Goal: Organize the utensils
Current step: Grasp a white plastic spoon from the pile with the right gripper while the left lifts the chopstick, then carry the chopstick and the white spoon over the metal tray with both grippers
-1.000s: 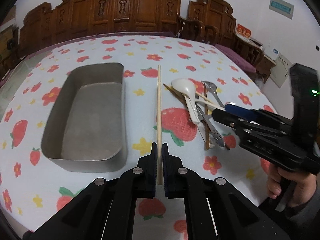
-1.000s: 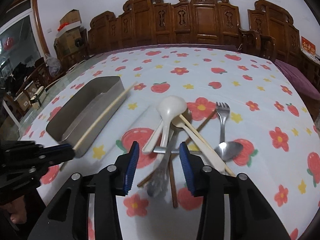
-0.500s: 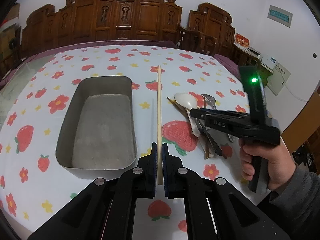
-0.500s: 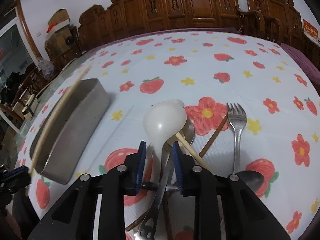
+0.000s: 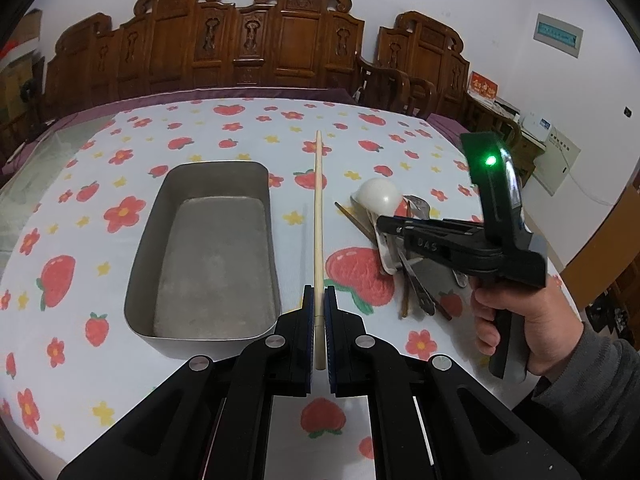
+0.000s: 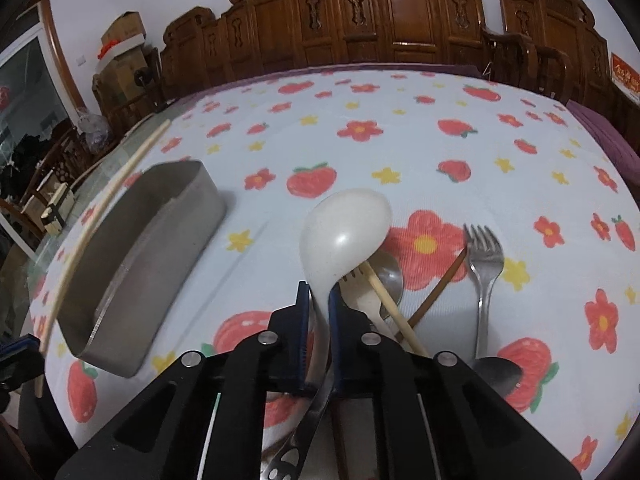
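While its two blue-padded jaws sit clamped on a pale wooden chopstick (image 5: 318,216), the left gripper (image 5: 319,330) points down and forward over the table; the stick runs straight away from the pads, lifted above the cloth, its far tip reaching past the far end of a metal tray (image 5: 138,280); the tray, a rounded rectangular tin with bare grey floor, lies just left of the stick, its long sides running away from the camera.

To the right, a person's right hand (image 5: 516,322) in a grey sleeve holds the right gripper (image 6: 319,308); seen from its own camera, the jaws are closed on the handle of a white plastic soup spoon (image 6: 344,232), pinching it just below the bowl; the bowl tilts up toward the lens; under and beside it lies the utensil pile: a second pale chopstick (image 6: 390,308) crossing at a slant, a white plastic fork (image 6: 360,298) half hidden, a metal spoon (image 6: 390,276) beneath them, a dark brown chopstick (image 6: 438,290) running toward a steel fork (image 6: 486,264) with tines pointing away; another spoon bowl (image 6: 498,374) rests at the fork's near end; a slotted metal handle (image 6: 298,436) pokes out beneath the jaws.

All of it lies on a white tablecloth (image 6: 400,136) printed with strawberries and red and yellow flowers; carved wooden chairs (image 5: 280,36) line the far wall.
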`<move>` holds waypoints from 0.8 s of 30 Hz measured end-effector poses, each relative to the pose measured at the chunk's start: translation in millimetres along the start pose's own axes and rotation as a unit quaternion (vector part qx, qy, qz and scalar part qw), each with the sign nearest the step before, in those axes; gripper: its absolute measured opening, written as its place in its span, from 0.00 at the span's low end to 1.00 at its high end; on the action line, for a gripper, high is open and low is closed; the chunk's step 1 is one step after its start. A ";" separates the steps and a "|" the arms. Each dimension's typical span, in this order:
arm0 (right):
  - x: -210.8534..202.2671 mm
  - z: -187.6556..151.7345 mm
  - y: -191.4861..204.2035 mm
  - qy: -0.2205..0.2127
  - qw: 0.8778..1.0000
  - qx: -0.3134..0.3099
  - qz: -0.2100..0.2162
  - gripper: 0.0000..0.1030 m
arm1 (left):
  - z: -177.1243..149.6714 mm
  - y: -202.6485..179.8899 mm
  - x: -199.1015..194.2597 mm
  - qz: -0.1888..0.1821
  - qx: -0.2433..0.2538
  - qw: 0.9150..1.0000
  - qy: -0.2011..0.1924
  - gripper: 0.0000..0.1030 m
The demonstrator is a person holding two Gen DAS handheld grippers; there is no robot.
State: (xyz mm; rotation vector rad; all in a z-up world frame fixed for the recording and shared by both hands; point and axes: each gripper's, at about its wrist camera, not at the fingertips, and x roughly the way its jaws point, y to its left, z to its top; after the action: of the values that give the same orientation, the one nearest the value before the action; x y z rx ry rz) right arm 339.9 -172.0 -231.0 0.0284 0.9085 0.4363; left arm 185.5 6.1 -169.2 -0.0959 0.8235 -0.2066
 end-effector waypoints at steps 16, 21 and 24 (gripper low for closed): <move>-66.5 24.1 20.2 -0.068 0.997 -0.040 0.012 0.04 | 11.0 8.6 -16.2 0.009 0.001 1.000 -0.017 0.04; -77.4 28.2 23.6 -0.072 0.996 -0.041 0.016 0.04 | 16.9 23.5 -20.6 0.019 -0.004 1.000 -0.020 0.04; -79.2 28.2 20.8 -0.071 0.997 -0.032 0.022 0.04 | 18.9 31.3 -23.4 0.025 -0.007 0.999 -0.022 0.04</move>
State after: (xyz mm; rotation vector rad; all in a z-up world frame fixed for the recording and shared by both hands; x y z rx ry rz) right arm 311.9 -178.5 -149.3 0.0218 0.7555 0.4984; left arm 188.5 41.8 -144.8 -0.0920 0.7822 -0.1509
